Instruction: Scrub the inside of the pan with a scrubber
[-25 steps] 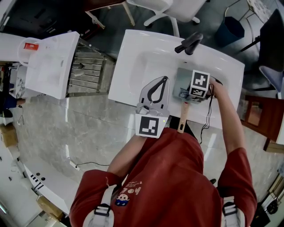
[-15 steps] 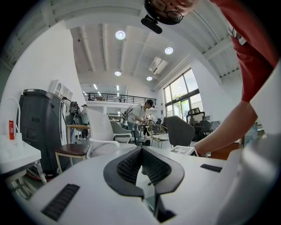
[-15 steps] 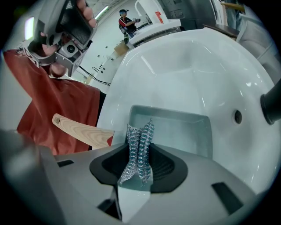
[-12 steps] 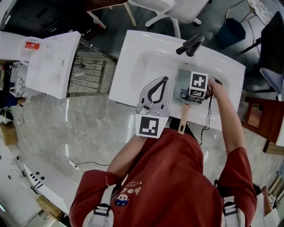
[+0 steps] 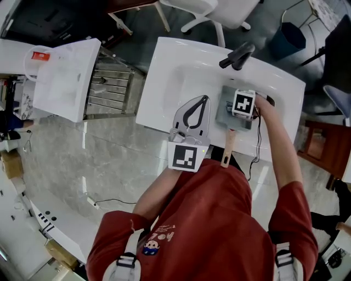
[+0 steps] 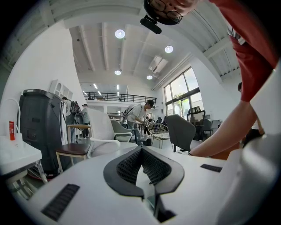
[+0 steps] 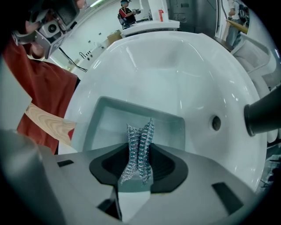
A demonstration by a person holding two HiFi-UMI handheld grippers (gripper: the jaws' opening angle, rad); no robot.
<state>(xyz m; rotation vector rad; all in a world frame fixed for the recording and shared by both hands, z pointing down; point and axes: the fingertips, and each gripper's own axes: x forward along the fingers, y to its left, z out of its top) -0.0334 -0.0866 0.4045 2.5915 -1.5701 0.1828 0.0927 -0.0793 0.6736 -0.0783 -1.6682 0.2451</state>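
A square grey pan [image 5: 224, 112] with a wooden handle [image 5: 227, 148] sits in the white sink [image 5: 164, 82], its handle sticking out over the front rim. My right gripper [image 5: 241, 107] hangs over the pan, shut on a silver mesh scrubber [image 7: 141, 136] that stands up between its jaws. In the right gripper view the right gripper [image 7: 139, 154] points down at the pan floor [image 7: 109, 121]; whether the scrubber touches it is unclear. My left gripper [image 5: 204, 97] rests at the sink's front edge left of the pan. In its own view the left gripper [image 6: 141, 149] is shut on nothing.
A dark faucet [image 5: 236, 56] reaches over the basin's far side, with the drain hole [image 7: 215, 123] beside the pan. A metal rack [image 5: 107, 85] and a white unit [image 5: 63, 77] stand to the left. Chairs [image 5: 214, 11] lie beyond the sink.
The right gripper has shifted slightly and turned over the pan with the scrubber still in it. The left gripper has stayed put.
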